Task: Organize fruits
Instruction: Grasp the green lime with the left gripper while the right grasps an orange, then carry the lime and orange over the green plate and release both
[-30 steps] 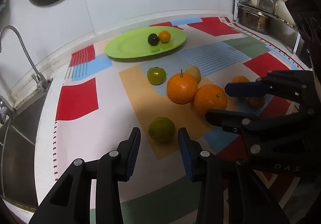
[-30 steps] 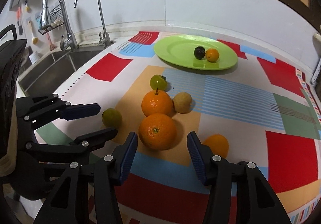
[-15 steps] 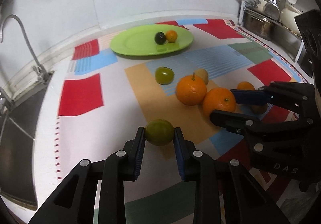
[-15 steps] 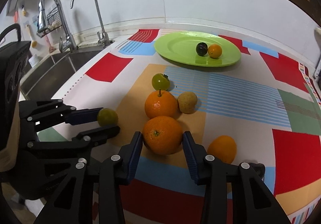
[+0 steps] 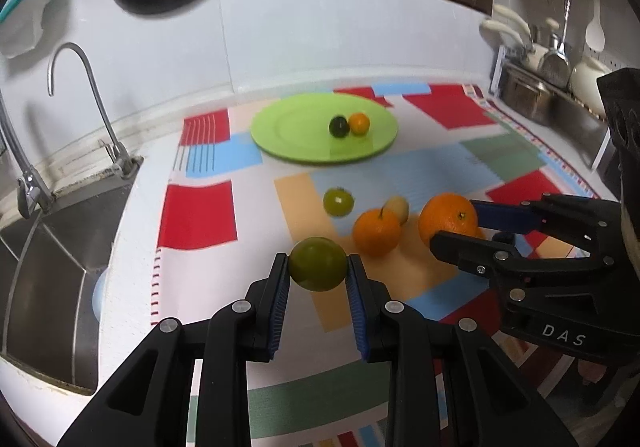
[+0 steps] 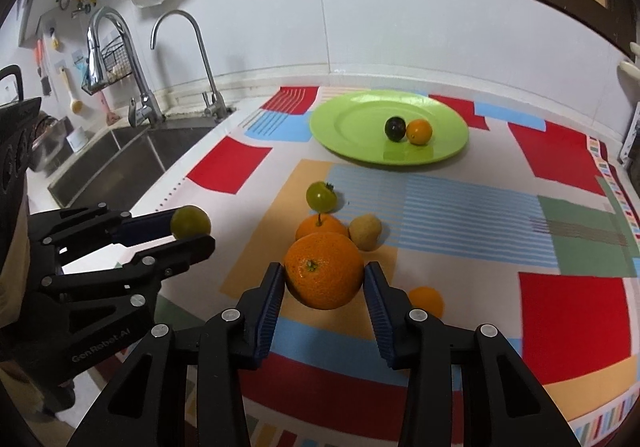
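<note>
A kitchen counter covered by a patchwork-patterned mat (image 5: 200,215), seen from two handheld grippers. The left gripper (image 5: 318,279) is clamped on a small green citrus fruit (image 5: 318,263), raised clear of the mat. The right gripper (image 6: 324,289) grips a large orange (image 6: 323,275) between its blue pads, also lifted. Toward the back wall, a lime-green plate (image 6: 352,127) holds a dark plum-like fruit (image 6: 395,129) touching a small orange fruit (image 6: 419,131). Loose on the mat between plate and grippers lie a green tomato-like fruit (image 6: 321,197), a stemmed orange (image 5: 376,231) and a tan fruit (image 6: 365,231) just beside it. Only the right wrist view shows another small orange fruit (image 6: 427,301) near the right finger, plus both taps (image 6: 188,59) over the sink (image 6: 120,163). Only the left wrist view shows a dish rack (image 5: 552,87) with pots and ladles at the counter's far right.
</note>
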The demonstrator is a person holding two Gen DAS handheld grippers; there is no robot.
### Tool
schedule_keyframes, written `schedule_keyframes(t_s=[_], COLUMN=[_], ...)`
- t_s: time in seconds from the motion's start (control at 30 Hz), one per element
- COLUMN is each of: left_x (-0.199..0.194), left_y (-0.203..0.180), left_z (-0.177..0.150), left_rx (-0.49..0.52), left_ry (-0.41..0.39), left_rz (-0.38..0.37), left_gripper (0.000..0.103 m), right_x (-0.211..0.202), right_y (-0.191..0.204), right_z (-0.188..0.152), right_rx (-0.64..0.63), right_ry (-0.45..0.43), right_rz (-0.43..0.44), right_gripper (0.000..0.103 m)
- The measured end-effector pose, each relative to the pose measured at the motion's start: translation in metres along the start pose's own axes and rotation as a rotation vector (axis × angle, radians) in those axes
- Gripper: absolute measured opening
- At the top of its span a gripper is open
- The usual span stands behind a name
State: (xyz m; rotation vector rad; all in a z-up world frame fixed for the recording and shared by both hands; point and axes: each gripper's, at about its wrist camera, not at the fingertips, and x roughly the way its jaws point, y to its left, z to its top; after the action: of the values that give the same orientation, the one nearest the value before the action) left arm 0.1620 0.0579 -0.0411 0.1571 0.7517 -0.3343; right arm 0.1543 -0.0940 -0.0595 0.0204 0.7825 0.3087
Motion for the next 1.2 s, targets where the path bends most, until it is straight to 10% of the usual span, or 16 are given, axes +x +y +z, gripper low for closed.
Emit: schedule_keyframes(t_s=[1.2], left_x=[0.007], left_y=[-0.008], left_z=[0.117], left_rx=[0.033], left_ry=[-0.185], left_rz=[0.007], left_gripper=[0.029], right_x=[-0.023], right_y=[-0.051], right_z=[0.106], right_rx=[0.024], right_ry=[-0.174], right_rz=[-0.027], right_gripper=[0.042])
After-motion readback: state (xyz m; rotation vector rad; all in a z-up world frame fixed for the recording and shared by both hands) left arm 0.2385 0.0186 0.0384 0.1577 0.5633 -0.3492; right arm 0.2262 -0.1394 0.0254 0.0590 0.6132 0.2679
